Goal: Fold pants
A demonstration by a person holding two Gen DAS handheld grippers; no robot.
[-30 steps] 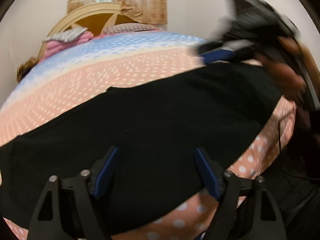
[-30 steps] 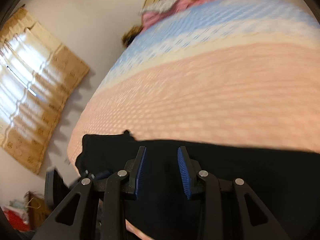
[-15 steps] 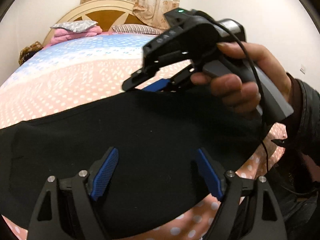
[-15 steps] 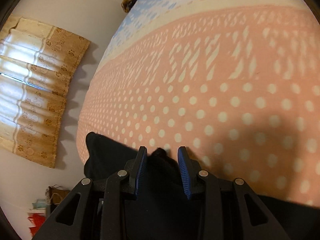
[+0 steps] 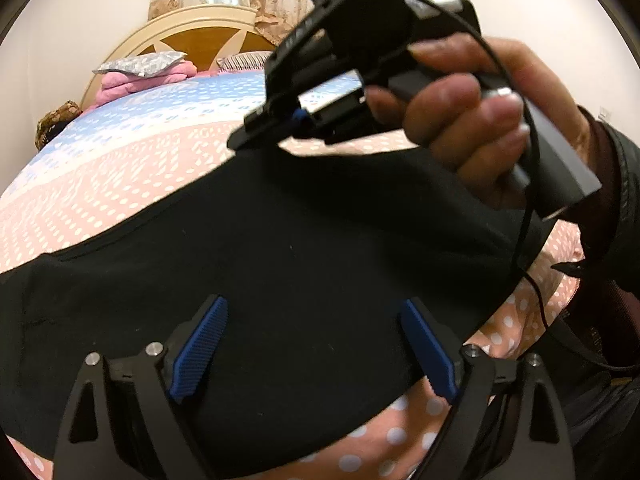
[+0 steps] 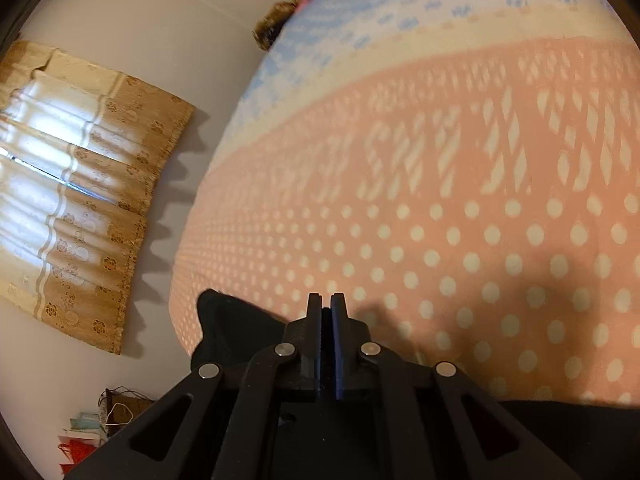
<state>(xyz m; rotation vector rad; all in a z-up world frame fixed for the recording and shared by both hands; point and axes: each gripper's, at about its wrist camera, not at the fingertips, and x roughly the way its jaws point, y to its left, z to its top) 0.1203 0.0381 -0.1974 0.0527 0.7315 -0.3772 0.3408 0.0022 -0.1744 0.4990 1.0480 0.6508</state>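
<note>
Black pants point(image 5: 280, 248) lie spread across the near part of the bed. My left gripper point(image 5: 314, 354) is open wide just above the pants, its blue pads point(image 5: 198, 354) apart and empty. My right gripper point(image 6: 326, 312) is shut on the far edge of the pants point(image 6: 232, 332), and a fold of black cloth hangs to its left. In the left wrist view the right gripper point(image 5: 276, 128) is held in a hand point(image 5: 476, 120), and the pants edge rises up to its tip.
The bed sheet point(image 6: 480, 200) is pink with white dots, blue farther off. Pink pillows point(image 5: 136, 80) and a wooden headboard point(image 5: 200, 40) stand at the far end. A curtained window point(image 6: 60, 184) and floor clutter point(image 6: 92, 428) are beside the bed.
My right gripper has closed on the far edge of the pants and lifted it, coming nearer the left camera. My left gripper has stayed open over the pants.
</note>
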